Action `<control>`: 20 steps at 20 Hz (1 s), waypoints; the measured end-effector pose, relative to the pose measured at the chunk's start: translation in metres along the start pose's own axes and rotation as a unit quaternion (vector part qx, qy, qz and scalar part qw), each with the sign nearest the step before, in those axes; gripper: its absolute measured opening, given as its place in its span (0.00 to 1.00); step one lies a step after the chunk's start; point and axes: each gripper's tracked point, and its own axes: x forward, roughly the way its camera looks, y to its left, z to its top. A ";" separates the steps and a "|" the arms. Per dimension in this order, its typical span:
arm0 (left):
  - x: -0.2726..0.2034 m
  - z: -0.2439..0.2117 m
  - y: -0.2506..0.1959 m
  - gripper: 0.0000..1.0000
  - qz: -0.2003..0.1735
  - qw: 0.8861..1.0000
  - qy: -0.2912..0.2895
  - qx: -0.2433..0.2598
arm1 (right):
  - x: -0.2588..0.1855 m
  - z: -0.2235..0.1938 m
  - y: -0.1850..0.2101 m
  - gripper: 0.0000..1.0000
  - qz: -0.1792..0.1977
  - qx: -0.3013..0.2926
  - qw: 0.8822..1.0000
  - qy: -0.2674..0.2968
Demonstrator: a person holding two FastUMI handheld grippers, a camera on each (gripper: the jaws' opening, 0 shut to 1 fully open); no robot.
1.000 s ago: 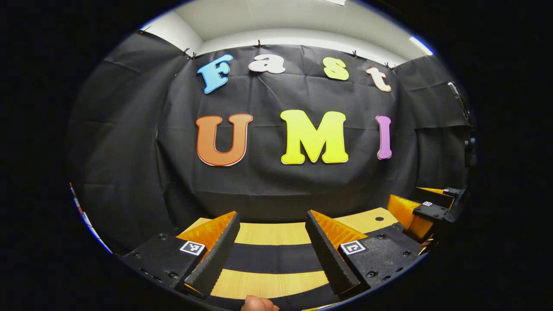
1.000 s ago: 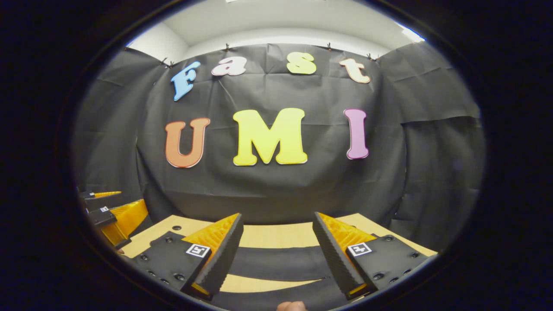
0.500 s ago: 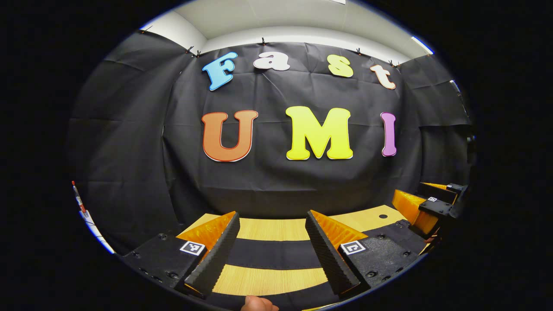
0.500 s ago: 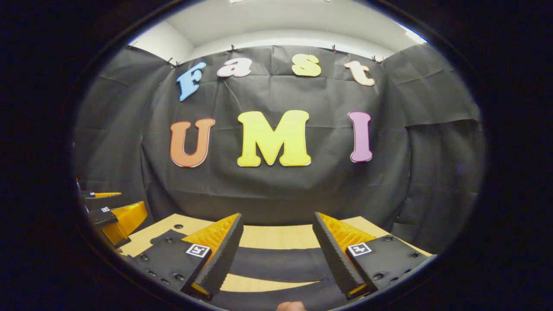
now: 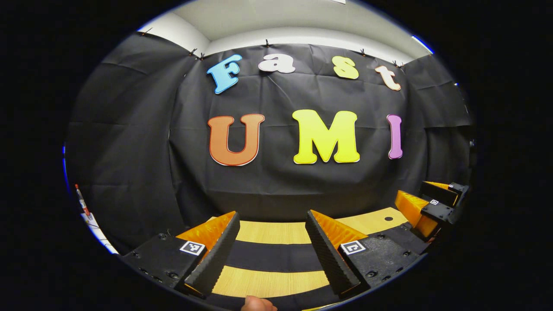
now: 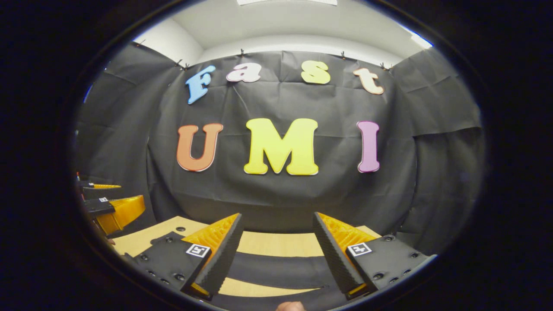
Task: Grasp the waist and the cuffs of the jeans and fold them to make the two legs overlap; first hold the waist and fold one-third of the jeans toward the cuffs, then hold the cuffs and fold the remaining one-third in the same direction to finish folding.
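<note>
We hold the left hand-held gripper (image 5: 272, 255) and the right hand-held gripper (image 6: 276, 255) level above the wooden counter (image 5: 268, 233), side by side. Both have their fingers wide apart with nothing in them, ready to reach down, we think. The dark jeans (image 5: 272, 257) lie flat on the counter below us, showing as dark bands across the wood. We cannot tell which end is the waist. A thumb (image 5: 257, 303) peeks in at the bottom. Black cloth (image 6: 276, 194) hangs all around the booth, and the ceiling above is white.
</note>
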 end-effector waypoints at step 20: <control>-0.120 -0.142 0.098 0.99 0.120 0.925 0.239 -0.269 | 0.002 -0.052 -0.005 0.99 0.028 -0.005 0.996 0.081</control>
